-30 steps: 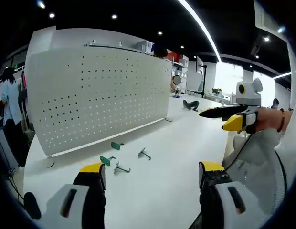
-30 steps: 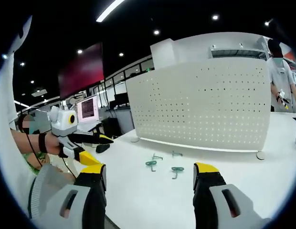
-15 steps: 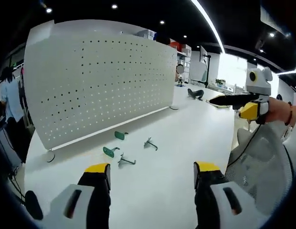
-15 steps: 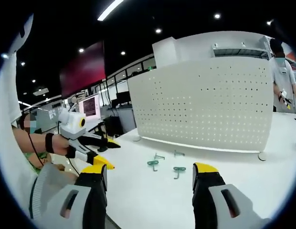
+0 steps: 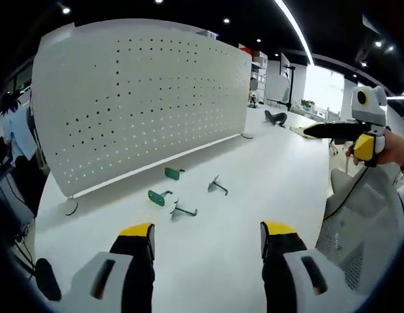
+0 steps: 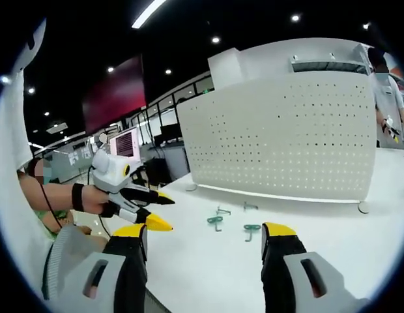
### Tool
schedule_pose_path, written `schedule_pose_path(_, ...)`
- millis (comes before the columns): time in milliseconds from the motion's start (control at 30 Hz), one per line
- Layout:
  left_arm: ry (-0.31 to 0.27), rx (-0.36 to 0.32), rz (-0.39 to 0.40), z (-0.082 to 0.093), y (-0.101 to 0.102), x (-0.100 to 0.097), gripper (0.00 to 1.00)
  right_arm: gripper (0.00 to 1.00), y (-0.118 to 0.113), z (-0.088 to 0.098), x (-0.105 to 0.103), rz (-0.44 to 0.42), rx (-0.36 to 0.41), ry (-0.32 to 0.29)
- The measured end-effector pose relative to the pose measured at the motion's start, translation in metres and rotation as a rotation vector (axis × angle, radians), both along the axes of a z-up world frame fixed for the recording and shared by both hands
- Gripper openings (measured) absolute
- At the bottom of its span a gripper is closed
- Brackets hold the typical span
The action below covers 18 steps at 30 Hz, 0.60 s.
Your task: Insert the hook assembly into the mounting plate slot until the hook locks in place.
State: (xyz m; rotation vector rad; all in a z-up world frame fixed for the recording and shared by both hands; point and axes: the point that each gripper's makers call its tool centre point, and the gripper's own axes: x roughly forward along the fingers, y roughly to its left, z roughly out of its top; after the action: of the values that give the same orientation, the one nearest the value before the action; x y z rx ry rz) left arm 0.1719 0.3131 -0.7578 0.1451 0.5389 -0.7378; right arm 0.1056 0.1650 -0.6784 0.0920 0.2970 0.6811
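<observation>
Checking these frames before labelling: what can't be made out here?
- Hooks: too small in both views to tell their shapes or locking parts.
- Pegboard: its mounting slot is not discernible among the holes.
- Right tool: seen side-on in the left gripper view, tips dark.

A white table (image 5: 254,195) is seen, with a tall perforated panel (image 5: 137,98) standing upright along its far side and closing off the space behind it. In front of the panel, four small hooks (image 5: 183,210) lie close together on the tabletop, well apart from the panel's foot. Open tabletop is left between the hooks and the near edge. The left gripper (image 5: 205,238) is held above that open stretch, jaws apart and holding nothing. The right gripper (image 6: 205,238) is likewise spread and unloaded.
</observation>
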Motion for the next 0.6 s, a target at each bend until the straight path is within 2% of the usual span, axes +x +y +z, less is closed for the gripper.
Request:
schedule_pose_path(233, 0.010, 0.040, -0.033, -0.010, -0.003, 0.006, 0.60, 0.72, 0.004, -0.002, -0.003, 0.000, 0.018, 0.009)
schedule_pose_path(333, 0.019, 0.040, -0.031, -0.014, -0.003, 0.010, 0.59, 0.71, 0.004, -0.004, -0.004, 0.000, 0.019, 0.015)
schedule_pose_path(433, 0.042, 0.056, -0.021, -0.017, -0.003, 0.011, 0.57, 0.70, 0.005, 0.001, -0.003, -0.007, 0.069, 0.019)
schedule_pose_path(600, 0.062, 0.065, 0.006, -0.024, -0.001, 0.016, 0.49, 0.70, 0.006, -0.002, -0.002, -0.005, 0.060, 0.024)
